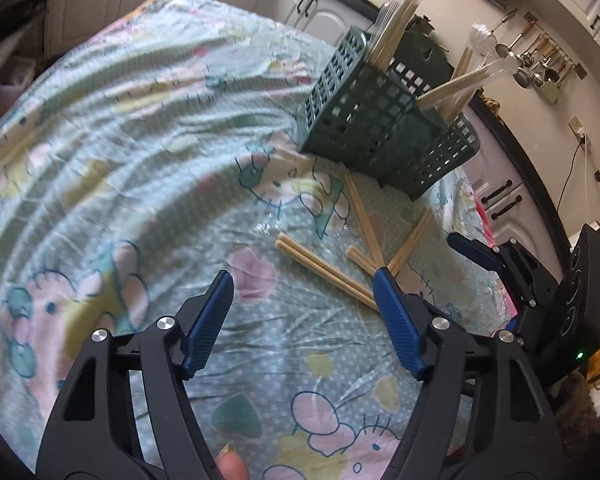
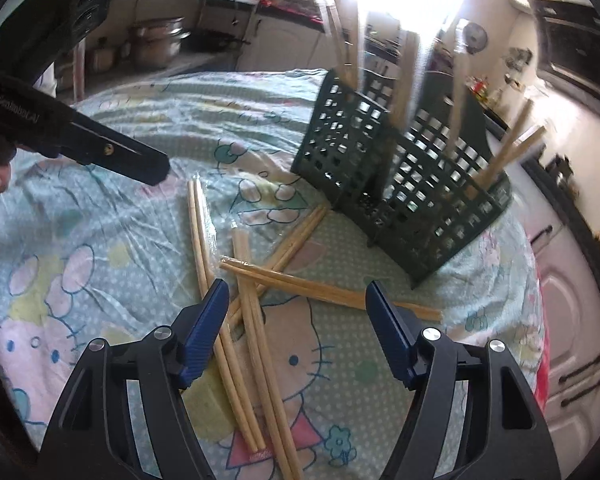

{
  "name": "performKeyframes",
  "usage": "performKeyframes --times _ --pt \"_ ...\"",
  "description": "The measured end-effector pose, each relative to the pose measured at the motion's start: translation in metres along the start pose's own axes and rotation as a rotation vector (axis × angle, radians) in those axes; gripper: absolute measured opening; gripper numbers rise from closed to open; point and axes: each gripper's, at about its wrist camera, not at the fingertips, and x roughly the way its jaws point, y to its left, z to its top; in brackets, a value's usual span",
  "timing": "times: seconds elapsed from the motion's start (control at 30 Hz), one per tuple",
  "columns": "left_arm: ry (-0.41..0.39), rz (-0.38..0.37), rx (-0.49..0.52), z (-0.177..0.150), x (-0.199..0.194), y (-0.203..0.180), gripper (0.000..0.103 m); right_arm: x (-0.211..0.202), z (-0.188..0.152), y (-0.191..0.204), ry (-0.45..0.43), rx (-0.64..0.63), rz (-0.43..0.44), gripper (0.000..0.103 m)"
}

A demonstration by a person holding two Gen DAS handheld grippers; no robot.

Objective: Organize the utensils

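Note:
Several pairs of wooden chopsticks (image 2: 256,320) in clear wrappers lie crossed on the cartoon-print cloth (image 2: 80,240). Behind them stands a dark green slotted utensil basket (image 2: 412,200) with more chopsticks (image 2: 512,148) upright in it. My right gripper (image 2: 296,288) hangs open just above the pile, with chopsticks showing between its blue fingers but untouched by the pads. In the left wrist view my left gripper (image 1: 304,280) is open over the cloth, and one chopstick pair (image 1: 320,268) runs up to its right finger. The basket (image 1: 380,128) sits beyond.
The right gripper (image 1: 472,252) shows at the right edge of the left wrist view; the left gripper (image 2: 152,168) reaches in from the upper left of the right wrist view. Kitchen cabinets (image 1: 312,12) and hanging ladles (image 1: 540,64) lie beyond the table edge.

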Motion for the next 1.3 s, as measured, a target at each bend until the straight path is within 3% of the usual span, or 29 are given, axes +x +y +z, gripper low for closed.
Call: performKeyframes --times 0.1,0.4,0.63,0.77,1.0,1.3 --pt "0.026 -0.015 -0.015 -0.001 0.01 0.0 0.054 0.01 0.002 0.003 0.021 -0.042 -0.008 0.068" --pt "0.067 -0.047 -0.084 0.016 0.031 0.011 0.05 0.026 0.014 0.013 0.02 -0.149 -0.021 0.067" --pt "0.077 -0.033 -0.122 0.028 0.04 0.022 0.032 0.035 0.022 0.019 0.024 -0.181 0.028 0.037" --pt "0.077 -0.024 -0.149 0.032 0.041 0.031 0.021 0.037 0.024 0.026 0.023 -0.207 0.034 0.033" --pt "0.085 -0.021 -0.159 0.039 0.047 0.037 0.014 0.04 0.033 0.022 -0.013 -0.192 0.052 0.024" --pt "0.087 -0.027 -0.167 0.045 0.05 0.041 0.005 0.014 0.043 -0.02 -0.111 0.024 0.126 0.023"
